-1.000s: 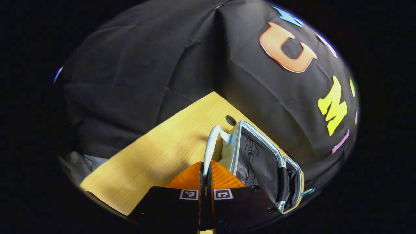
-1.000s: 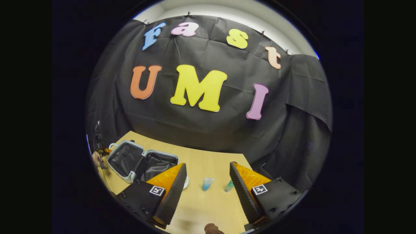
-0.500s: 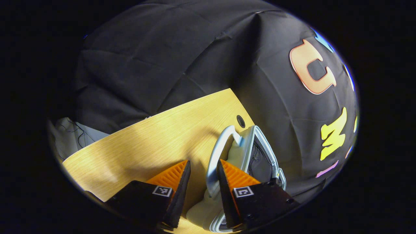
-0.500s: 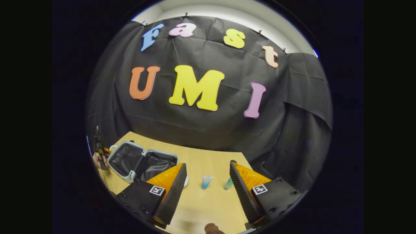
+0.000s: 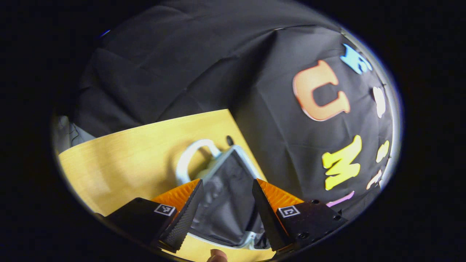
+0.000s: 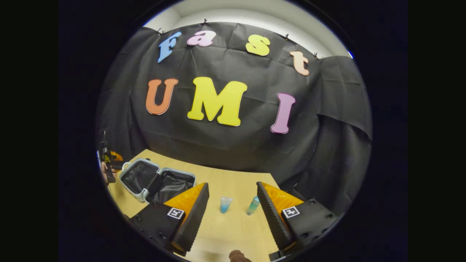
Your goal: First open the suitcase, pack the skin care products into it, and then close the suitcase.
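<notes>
- My left gripper stands wide, fingers spread and holding nothing; it hangs over the near half of the suitcase.
- Suitcase lies open on the wooden table, near the back left corner by the black cloth wall. Pale rim, dark fabric lining.
- In the left gripper view the dark lining shows between my two fingers; neither finger touches the rim as far as I can tell.
- The suitcase's pale loop handle sticks out on the side away from the wall, just beyond my left finger.
- A small dark hole sits in the tabletop next to the case's far corner.
- A fingertip pokes in at the bottom edge of the left gripper view.
- My right gripper also stands wide, empty, low over the table and well apart from the suitcase.
- In the right gripper view, both halves of the case are spread flat, one beside the other, off to the left.
- Two skin care products stand on the table between my right fingers: a blue tube, upright with its wide end up, and a teal bottle, tilted, just beside the right finger.
- The two products are near each other but apart; both are outside the suitcase.
- The far gripper shows at the left edge of the right gripper view, beside the case.
</notes>
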Motion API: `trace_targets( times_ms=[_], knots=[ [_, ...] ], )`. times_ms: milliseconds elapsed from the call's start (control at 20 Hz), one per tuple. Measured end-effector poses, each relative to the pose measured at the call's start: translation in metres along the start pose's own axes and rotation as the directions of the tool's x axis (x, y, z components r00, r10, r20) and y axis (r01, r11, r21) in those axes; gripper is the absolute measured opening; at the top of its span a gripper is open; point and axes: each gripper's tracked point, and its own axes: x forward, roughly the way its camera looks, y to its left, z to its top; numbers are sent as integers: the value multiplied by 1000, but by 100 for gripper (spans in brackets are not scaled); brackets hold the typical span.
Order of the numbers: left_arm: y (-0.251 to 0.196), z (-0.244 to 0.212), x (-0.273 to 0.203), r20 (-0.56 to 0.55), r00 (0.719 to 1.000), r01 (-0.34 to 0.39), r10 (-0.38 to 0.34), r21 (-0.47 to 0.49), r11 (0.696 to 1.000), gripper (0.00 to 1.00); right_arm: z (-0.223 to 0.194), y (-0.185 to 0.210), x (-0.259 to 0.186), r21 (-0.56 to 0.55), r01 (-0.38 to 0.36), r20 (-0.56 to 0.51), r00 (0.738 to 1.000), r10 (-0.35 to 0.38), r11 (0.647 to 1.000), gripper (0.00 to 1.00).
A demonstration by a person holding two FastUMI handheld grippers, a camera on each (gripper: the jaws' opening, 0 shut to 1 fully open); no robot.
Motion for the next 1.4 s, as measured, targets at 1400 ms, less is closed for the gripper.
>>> trace_targets(
  times_ms=[1400],
  knots=[
    [-218,-469,65,-214,973,111,89,765,635,89,-127,-194,110,71,-114,-164,979,125,991,79]
  ],
)
